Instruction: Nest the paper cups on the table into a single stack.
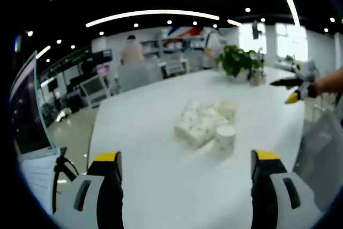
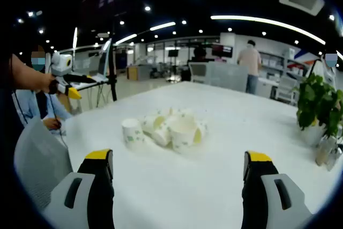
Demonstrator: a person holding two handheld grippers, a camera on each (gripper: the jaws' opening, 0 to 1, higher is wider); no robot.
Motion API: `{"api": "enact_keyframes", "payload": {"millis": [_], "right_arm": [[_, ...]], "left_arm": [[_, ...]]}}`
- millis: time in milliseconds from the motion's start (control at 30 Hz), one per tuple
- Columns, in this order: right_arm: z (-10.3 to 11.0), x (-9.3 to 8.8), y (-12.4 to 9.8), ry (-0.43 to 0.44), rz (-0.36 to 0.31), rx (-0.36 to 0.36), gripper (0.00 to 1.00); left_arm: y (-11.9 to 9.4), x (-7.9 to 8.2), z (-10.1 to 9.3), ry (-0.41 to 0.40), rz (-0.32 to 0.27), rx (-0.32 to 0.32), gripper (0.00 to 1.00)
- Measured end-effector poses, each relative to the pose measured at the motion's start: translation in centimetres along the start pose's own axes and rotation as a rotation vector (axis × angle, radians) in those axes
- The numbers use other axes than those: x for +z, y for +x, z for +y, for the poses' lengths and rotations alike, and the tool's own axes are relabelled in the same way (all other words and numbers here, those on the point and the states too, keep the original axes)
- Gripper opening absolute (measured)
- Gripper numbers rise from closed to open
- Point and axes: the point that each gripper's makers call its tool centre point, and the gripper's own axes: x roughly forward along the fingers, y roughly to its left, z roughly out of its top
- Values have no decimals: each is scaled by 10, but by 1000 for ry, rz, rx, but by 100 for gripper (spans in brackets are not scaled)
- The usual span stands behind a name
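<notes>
While both pairs of jaws stand spread wide with nothing between them, no cup yet gripped. Left gripper (image 1: pixel 185 172) and right gripper (image 2: pixel 179 172), each yellow-tipped on grey bodies, held above the near edge of the broad white bench (image 1: pixel 155 186), well short of the cups. Farther out, mid-bench, a loose cluster of white patterned paper cups (image 1: pixel 201 122): most tipped on their sides, touching; one upright cup (image 2: pixel 132 133) just beside the heap. Beyond, a leafy green potted plant (image 2: pixel 319 105) near the bench's far side. Judged barely begun: no single stack formed, whole heap left to nest.
</notes>
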Motion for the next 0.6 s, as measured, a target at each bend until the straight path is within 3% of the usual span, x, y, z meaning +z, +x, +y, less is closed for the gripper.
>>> {"api": "enact_keyframes", "payload": {"millis": [600], "right_arm": [[-7,15,29,-14,-45,26,99]], "left_arm": [[-3,-2,7,-15,-9,20,99]]}}
